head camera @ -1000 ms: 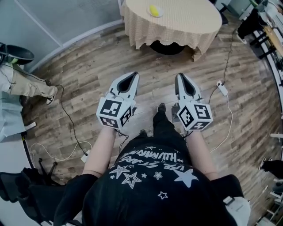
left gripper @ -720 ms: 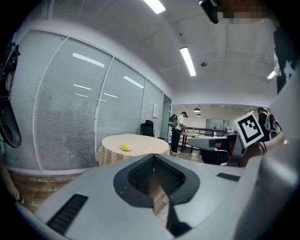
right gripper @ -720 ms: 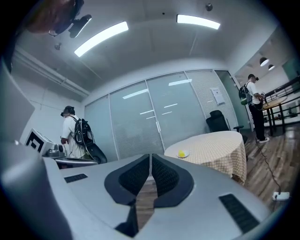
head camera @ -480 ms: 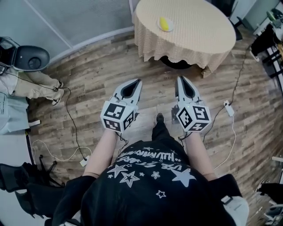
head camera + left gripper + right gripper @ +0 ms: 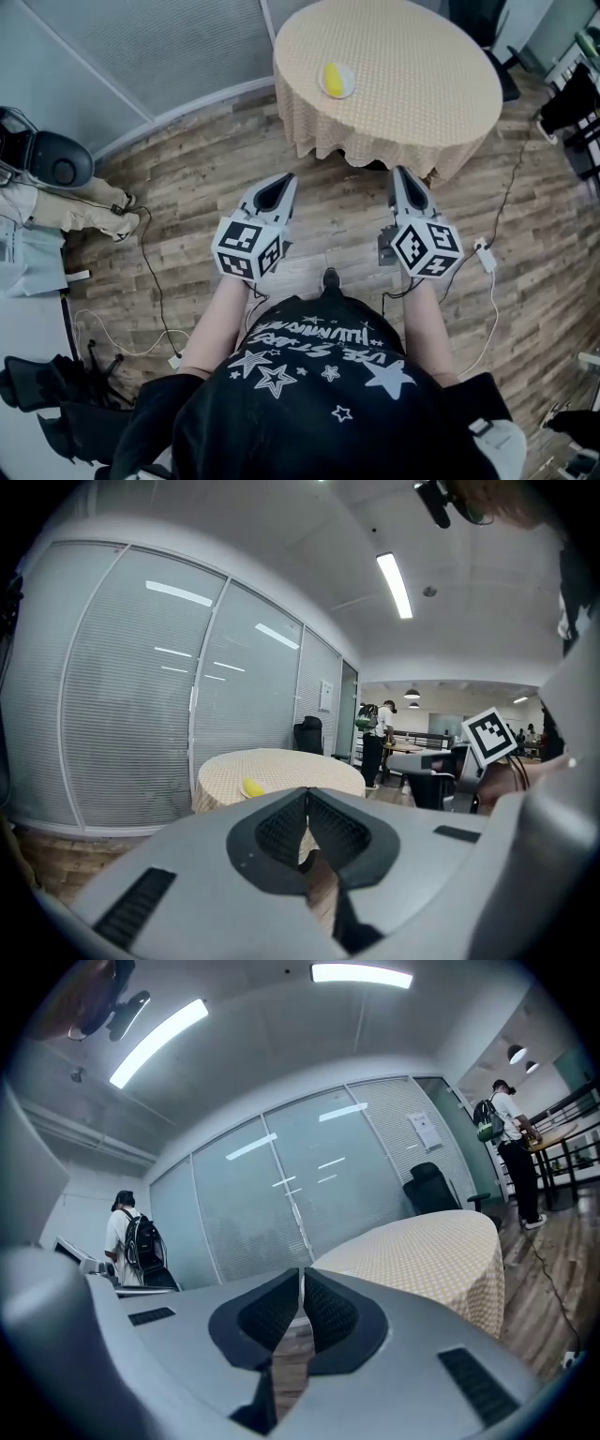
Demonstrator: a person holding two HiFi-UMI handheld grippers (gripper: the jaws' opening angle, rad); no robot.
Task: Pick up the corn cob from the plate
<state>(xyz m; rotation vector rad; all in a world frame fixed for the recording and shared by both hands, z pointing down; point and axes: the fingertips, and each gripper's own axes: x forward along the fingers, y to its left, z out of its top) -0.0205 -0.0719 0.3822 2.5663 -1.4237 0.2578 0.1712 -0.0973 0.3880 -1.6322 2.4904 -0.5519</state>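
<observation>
A yellow corn cob lies on a small white plate near the left edge of a round table with a beige checked cloth; the cob also shows far ahead in the left gripper view. My left gripper is held over the wooden floor short of the table, tips together, nothing in it. My right gripper is shut and empty too, its tip close to the hanging edge of the cloth. Both point toward the table.
White cables and a power strip trail over the floor at the right. A seated person's legs and a chair are at the left. Glass partitions stand behind the table. People stand by distant desks.
The table and plate have come closer in the head view and slid down the picture. Both grippers have advanced toward it, still shut.
</observation>
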